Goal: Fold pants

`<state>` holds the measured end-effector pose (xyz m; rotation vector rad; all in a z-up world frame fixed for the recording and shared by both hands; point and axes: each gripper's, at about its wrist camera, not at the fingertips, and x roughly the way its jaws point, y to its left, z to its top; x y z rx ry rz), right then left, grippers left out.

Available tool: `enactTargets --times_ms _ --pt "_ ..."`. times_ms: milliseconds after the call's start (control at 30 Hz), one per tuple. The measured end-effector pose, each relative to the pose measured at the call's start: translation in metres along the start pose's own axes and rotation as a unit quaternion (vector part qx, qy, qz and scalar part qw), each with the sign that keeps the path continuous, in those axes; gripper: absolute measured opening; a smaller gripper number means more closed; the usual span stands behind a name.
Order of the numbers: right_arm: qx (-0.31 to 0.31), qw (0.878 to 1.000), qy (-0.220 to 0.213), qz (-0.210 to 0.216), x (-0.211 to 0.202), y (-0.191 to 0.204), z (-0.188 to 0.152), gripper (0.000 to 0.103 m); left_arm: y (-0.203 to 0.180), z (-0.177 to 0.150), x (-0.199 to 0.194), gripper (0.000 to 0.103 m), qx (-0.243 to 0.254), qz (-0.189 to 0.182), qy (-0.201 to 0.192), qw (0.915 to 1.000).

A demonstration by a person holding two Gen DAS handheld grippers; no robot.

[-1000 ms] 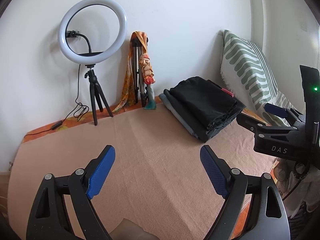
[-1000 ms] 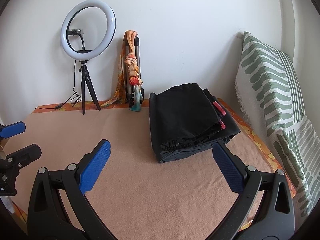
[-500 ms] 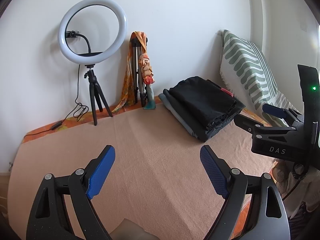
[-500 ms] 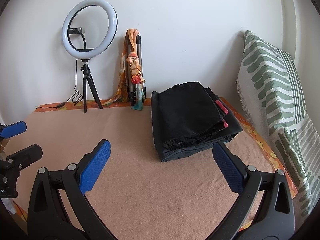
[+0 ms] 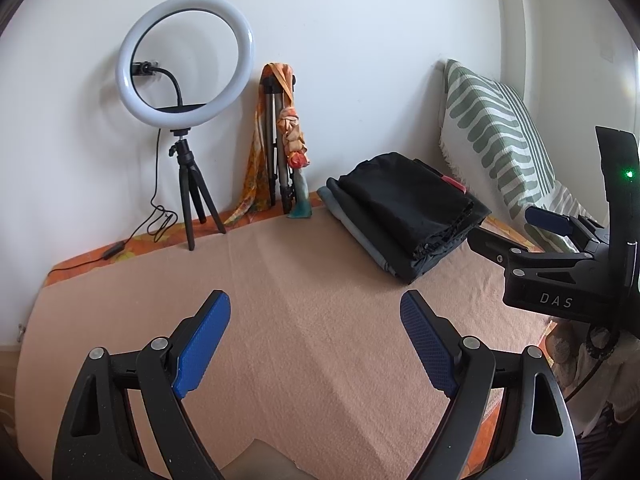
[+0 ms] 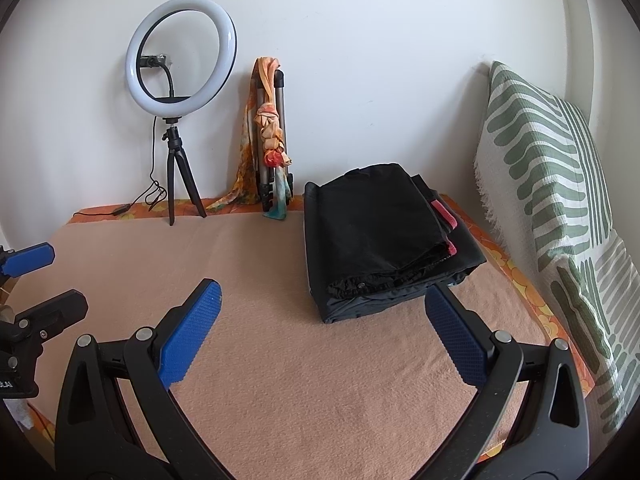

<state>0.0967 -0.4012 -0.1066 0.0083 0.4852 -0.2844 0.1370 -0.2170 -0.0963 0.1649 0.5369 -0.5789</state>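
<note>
- A stack of folded pants point(image 6: 384, 240) lay squared at the two o'clock corner of a peach blanket point(image 6: 280, 380), black pair on top, near a striped pillow point(image 6: 560, 184) at three o'clock.
- The left gripper point(image 5: 316, 340) hung released over bare blanket, clutching nothing; the right gripper point(image 6: 324, 328) was likewise spread wide and empty, its far finger just short of the stack's near edge.
- The scene fitted either a pile finished and set aside, or one waiting for another pair.
- Good work here, by my judgement, meant pinching only the top layer at two corners, lifting level, and matching hems and creases before pressing flat.
- A ring light point(image 6: 180, 56) and tripod point(image 6: 276, 140) stood at eleven and twelve o'clock, clear of the work.
</note>
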Motion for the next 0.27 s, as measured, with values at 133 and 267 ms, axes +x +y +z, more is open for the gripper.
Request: enactTargets --times_ms 133,267 --pt "0.001 1.000 0.001 0.002 0.0003 0.0007 -0.0002 0.103 0.0007 -0.0011 0.0000 0.087 0.002 -0.002 -0.005 1.0000" --pt "0.000 1.000 0.000 0.001 0.0011 0.0005 0.0001 0.103 0.0014 -0.0004 -0.0009 0.087 0.002 -0.006 -0.007 1.0000"
